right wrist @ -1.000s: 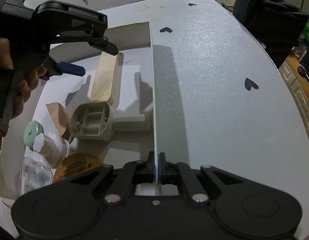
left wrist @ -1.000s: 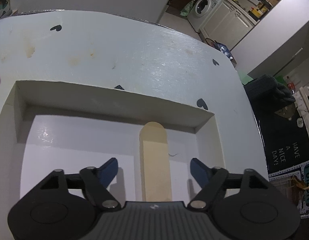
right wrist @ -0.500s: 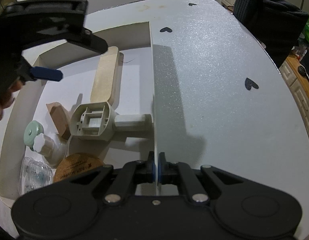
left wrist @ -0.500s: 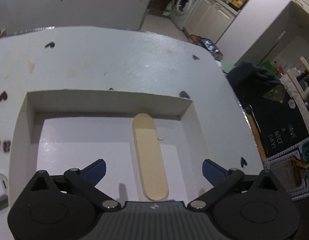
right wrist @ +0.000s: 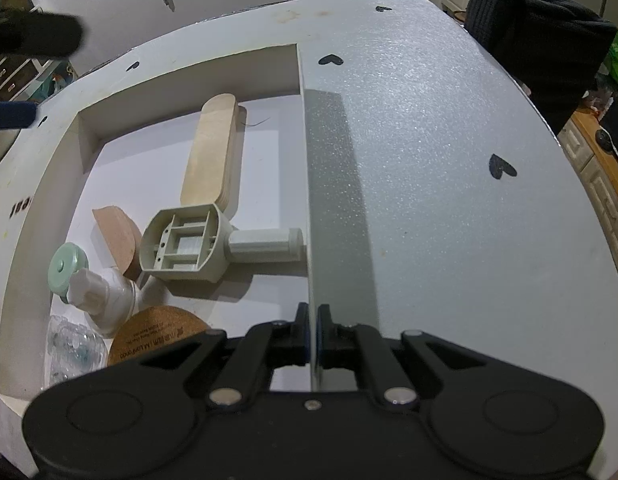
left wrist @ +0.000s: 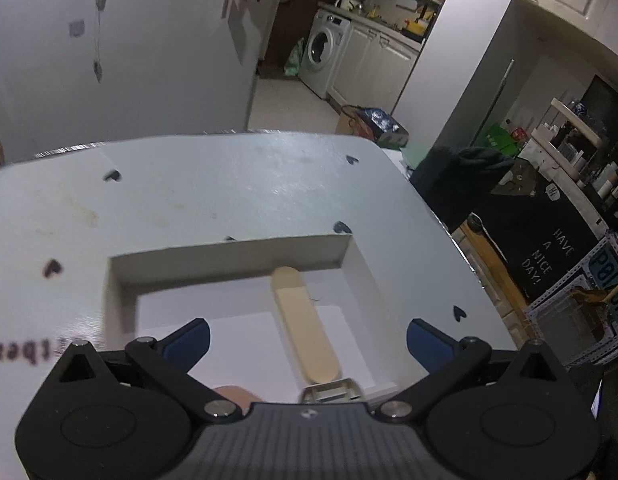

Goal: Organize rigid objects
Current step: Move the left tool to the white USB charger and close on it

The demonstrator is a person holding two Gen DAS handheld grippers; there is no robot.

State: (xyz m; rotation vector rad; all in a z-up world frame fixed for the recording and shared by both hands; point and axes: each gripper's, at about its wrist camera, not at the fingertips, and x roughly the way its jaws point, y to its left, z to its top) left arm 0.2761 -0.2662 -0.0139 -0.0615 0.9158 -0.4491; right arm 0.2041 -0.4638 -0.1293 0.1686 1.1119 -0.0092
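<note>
White cardboard forms the shallow box (right wrist: 189, 80) on the bench (right wrist: 429, 160), and the right tongs (right wrist: 313, 332) are clamped tight on its right wall. Inside lies a stack of wooden sticks (right wrist: 211, 156) pointing at the far wall, its near end touching a grey plastic part (right wrist: 185, 244). Near these sit a cork coaster (right wrist: 149, 336), a white bottle (right wrist: 105, 296) with a mint-green cap, and a brown card piece (right wrist: 117, 236). The left tongs (left wrist: 307, 338) hang spread wide above the box, gripping nothing, with the sticks (left wrist: 303, 326) between the blue pads (left wrist: 189, 340).
</note>
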